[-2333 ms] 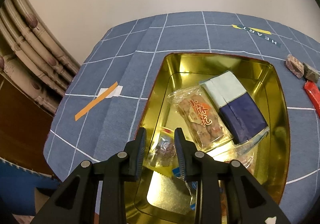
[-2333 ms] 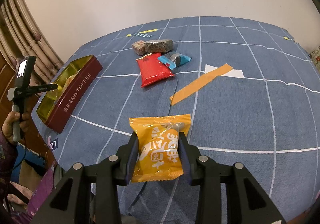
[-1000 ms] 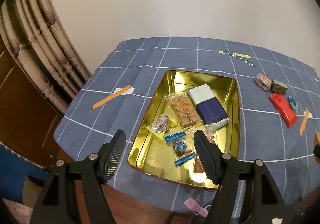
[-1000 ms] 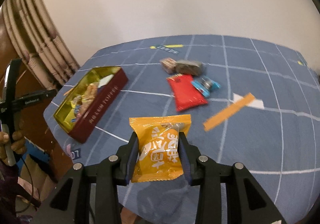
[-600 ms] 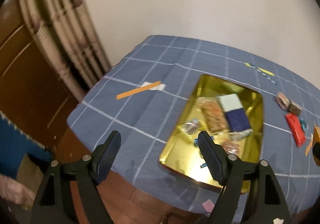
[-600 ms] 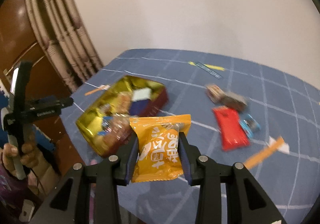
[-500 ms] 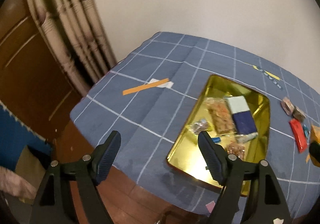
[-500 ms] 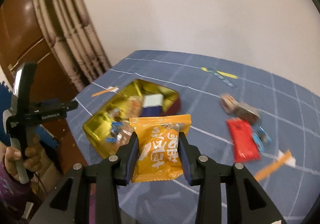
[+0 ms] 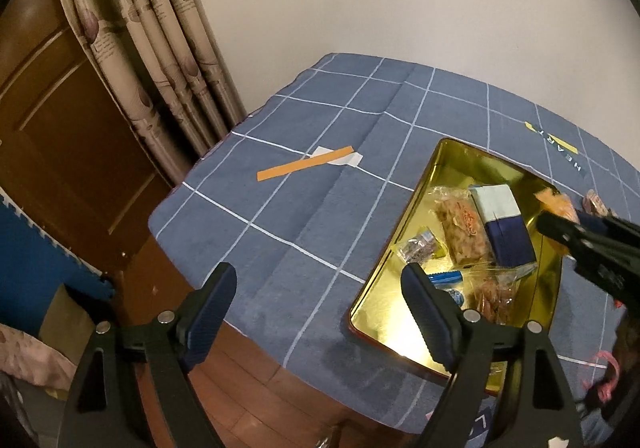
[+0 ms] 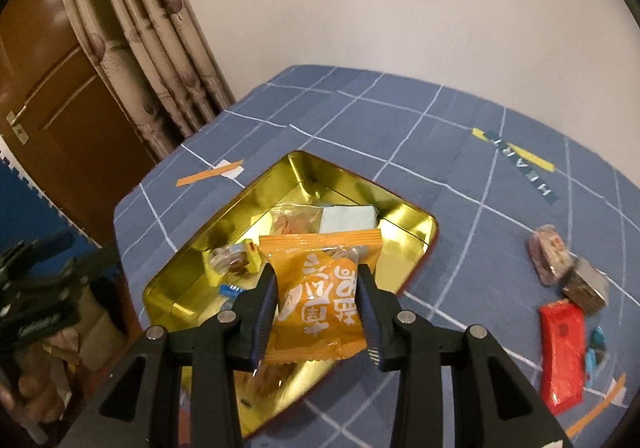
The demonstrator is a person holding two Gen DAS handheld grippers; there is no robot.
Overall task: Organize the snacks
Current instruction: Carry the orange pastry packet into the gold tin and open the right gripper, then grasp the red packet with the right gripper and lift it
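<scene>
My right gripper is shut on an orange snack packet and hangs over the near part of the gold tin. The tin holds several wrapped snacks, among them a pale blue and navy box and a clear packet of brown biscuits. In the left wrist view the right gripper with the orange packet comes in over the tin's right rim. My left gripper is back at the table's near left corner; its jaws are opening with nothing between them.
On the blue checked cloth right of the tin lie a red packet, a small blue sweet and two brownish wrapped blocks. Orange tape strips lie on the cloth. A curtain and wooden door stand left of the table.
My right gripper has carried the orange packet leftward, from the middle of the cloth to above the tin. My left gripper has drawn back from the tin, and its jaws have spread wider.
</scene>
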